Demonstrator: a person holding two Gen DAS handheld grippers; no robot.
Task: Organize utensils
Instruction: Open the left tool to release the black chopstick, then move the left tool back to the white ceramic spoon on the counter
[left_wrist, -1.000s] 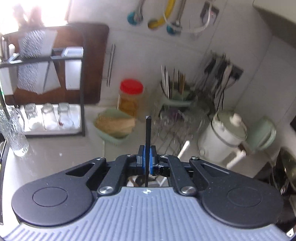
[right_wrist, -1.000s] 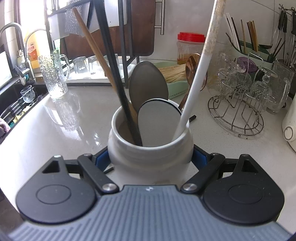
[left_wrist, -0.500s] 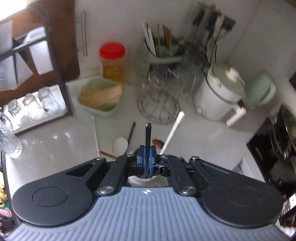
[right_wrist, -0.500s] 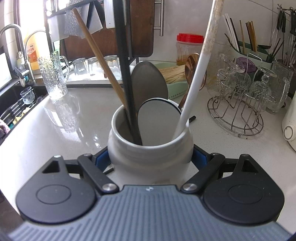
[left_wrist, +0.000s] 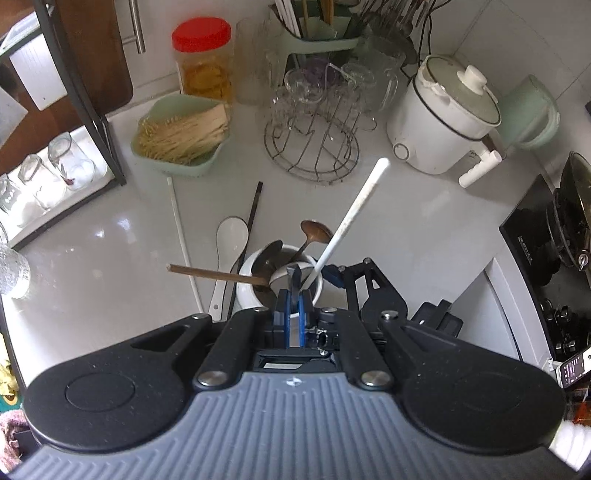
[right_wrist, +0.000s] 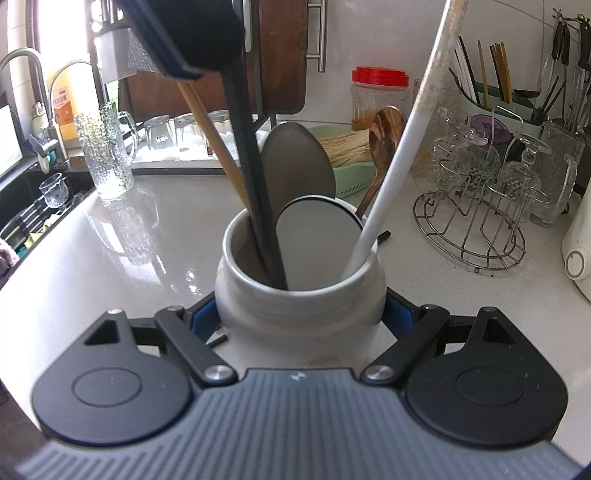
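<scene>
My right gripper (right_wrist: 301, 317) is shut on the white ceramic jar (right_wrist: 299, 306) standing on the counter; the jar also shows in the left wrist view (left_wrist: 251, 291). The jar holds a black chopstick (right_wrist: 251, 177), a wooden chopstick (right_wrist: 210, 129), a white chopstick (right_wrist: 399, 151) and several spoons. My left gripper (left_wrist: 293, 314) points down over the jar and is shut on the black chopstick (left_wrist: 294, 275), whose lower end sits inside the jar. On the counter beside the jar lie a white chopstick (left_wrist: 183, 236), a black chopstick (left_wrist: 251, 218) and a white spoon (left_wrist: 229, 240).
A wire glass rack (left_wrist: 314, 147) stands behind the jar, a green basket of sticks (left_wrist: 181, 136) to its left, a red-lidded jar (left_wrist: 203, 59), a white rice cooker (left_wrist: 443, 118) at right, a shelf with glasses (left_wrist: 48, 173) at left. A sink (right_wrist: 29, 206) lies far left.
My left gripper tilted downward over the jar and lowered the black chopstick deeper into it. The right gripper and jar stayed still.
</scene>
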